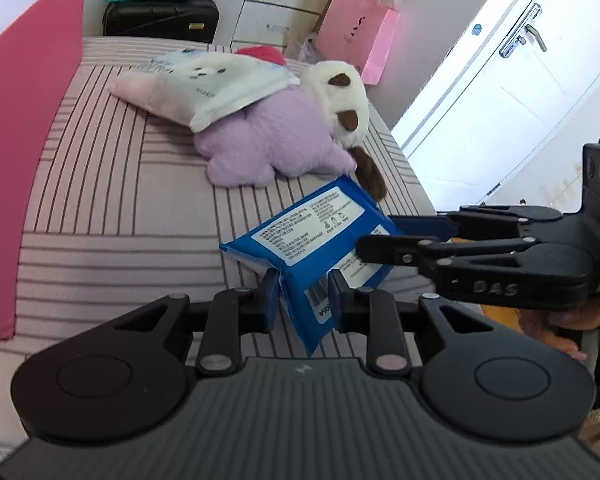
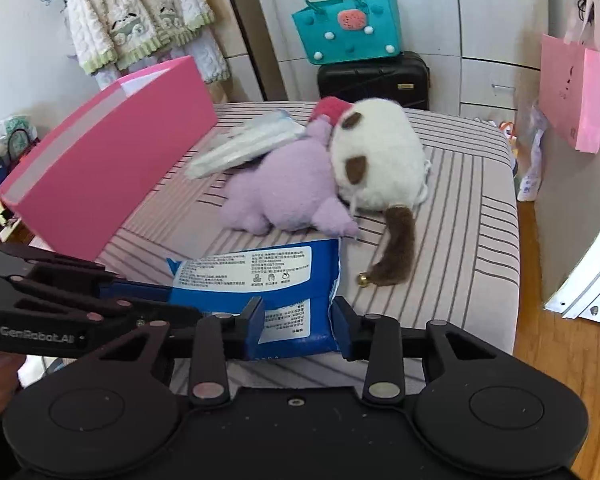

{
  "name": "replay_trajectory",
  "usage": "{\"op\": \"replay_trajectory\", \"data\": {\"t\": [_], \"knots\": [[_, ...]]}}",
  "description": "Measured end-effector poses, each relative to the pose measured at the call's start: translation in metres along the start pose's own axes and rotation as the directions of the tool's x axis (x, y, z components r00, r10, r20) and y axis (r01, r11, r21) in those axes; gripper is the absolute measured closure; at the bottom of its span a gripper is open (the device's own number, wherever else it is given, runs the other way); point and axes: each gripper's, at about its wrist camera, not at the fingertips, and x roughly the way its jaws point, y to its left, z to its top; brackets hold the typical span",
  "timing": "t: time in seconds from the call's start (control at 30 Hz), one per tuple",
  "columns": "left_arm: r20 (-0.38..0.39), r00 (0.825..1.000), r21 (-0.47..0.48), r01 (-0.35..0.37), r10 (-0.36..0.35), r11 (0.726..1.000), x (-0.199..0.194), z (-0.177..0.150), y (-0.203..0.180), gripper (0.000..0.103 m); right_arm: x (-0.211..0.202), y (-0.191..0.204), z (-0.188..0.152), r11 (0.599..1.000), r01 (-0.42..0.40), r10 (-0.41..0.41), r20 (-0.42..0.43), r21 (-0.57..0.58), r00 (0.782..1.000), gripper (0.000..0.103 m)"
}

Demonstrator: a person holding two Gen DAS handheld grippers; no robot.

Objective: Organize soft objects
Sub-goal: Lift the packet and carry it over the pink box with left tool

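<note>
Both tools are gripping one blue wipes pack at the near edge of the striped bed.

The left tool (image 1: pixel 304 300) is pinching a lower corner of the blue wipes pack (image 1: pixel 304 236), while the right tool (image 2: pixel 298 326) is clamping its near edge, label side up. Just beyond the pack a purple plush (image 2: pixel 276 192) is lying on the striped bed (image 2: pixel 468 208), touching a white-and-brown plush (image 2: pixel 380 152). A white tissue pack (image 1: pixel 216 84) is leaning on the purple plush. A pink box (image 2: pixel 112 160) is standing left of the pack.
</note>
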Motion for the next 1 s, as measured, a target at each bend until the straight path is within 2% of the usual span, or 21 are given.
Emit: {"op": "replay_trajectory", "data": {"t": [0.13, 0.27, 0.4, 0.6, 0.8, 1.0], "knots": [[-0.028, 0.999, -0.01, 0.042, -0.043, 0.999, -0.01, -0.004, 0.003, 0.079, -0.01, 0.01, 0.0, 1.0, 0.013, -0.013, -0.017, -0.005, 1.0, 0.058], [-0.032, 0.997, 0.012, 0.066, -0.066, 0.998, -0.025, -0.008, 0.0, 0.078, -0.018, 0.023, 0.0, 1.0, 0.006, -0.006, -0.016, -0.019, 1.0, 0.05], [-0.02, 0.997, 0.031, 0.079, -0.078, 0.996, -0.041, -0.008, -0.001, 0.078, -0.028, 0.037, -0.001, 0.999, 0.016, -0.017, -0.015, -0.051, 1.0, 0.05], [-0.041, 0.996, 0.076, 0.084, -0.081, 0.994, -0.061, -0.008, 0.001, 0.075, -0.043, 0.054, 0.0, 0.999, -0.02, 0.019, -0.019, -0.048, 1.0, 0.05], [-0.041, 0.999, 0.099, 0.033, -0.029, 0.995, -0.09, -0.017, 0.007, 0.075, -0.052, 0.082, 0.002, 0.99, -0.096, 0.095, -0.018, -0.1, 0.995, 0.049], [-0.015, 1.0, 0.103, -0.018, 0.02, 0.995, -0.122, -0.023, 0.016, 0.075, -0.047, 0.111, 0.011, 0.975, -0.145, 0.136, -0.061, -0.171, 0.989, 0.049]]}}
